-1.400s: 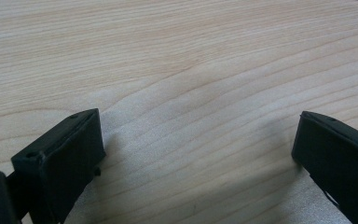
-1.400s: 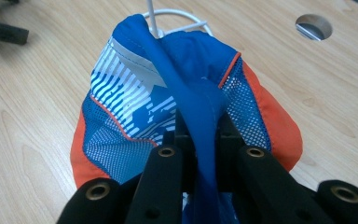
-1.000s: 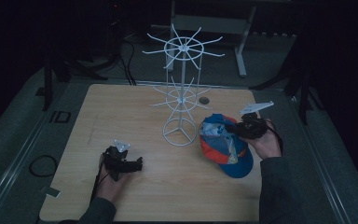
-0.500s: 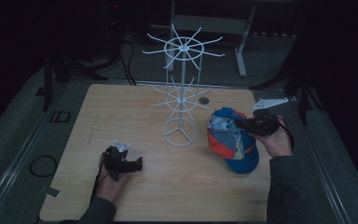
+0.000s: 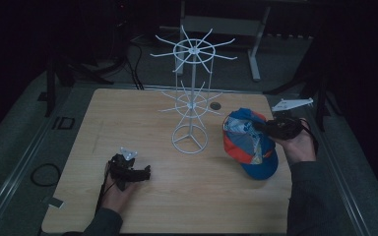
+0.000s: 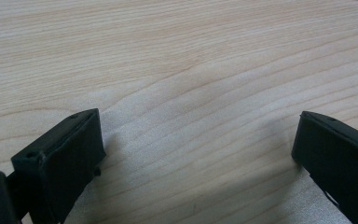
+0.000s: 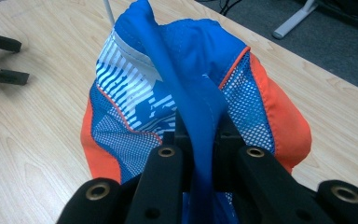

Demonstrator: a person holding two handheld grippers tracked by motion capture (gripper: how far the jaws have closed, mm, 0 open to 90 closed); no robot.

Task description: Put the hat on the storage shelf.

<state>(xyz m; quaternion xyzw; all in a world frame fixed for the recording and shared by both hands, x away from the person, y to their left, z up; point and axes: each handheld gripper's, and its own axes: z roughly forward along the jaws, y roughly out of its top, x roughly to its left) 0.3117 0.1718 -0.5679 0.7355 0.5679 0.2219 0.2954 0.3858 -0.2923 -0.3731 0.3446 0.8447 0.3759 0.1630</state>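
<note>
A blue, orange and white mesh cap (image 5: pixel 248 142) is lifted off the wooden table (image 5: pixel 128 118) at the right. My right gripper (image 5: pixel 268 129) is shut on the cap's blue rim (image 7: pixel 200 126), which runs up between the two jaws. The cap hangs just right of a white wire rack (image 5: pixel 192 93) with spoke arms on two tiers. At the table's near left my left gripper (image 5: pixel 145 172) rests low over the bare wood, jaws wide apart and nothing between its fingers (image 6: pixel 60 158).
The rack's ring base (image 5: pixel 189 140) stands at mid-table. A small dark disc (image 5: pixel 215 105) lies behind it. Desk legs and cables sit on the dark floor past the far edge. The left gripper (image 7: pixel 2 60) appears far off in the right gripper view.
My right gripper has raised the cap and carried it slightly toward the far right; the cap now hangs more upright. The left gripper has stayed put.
</note>
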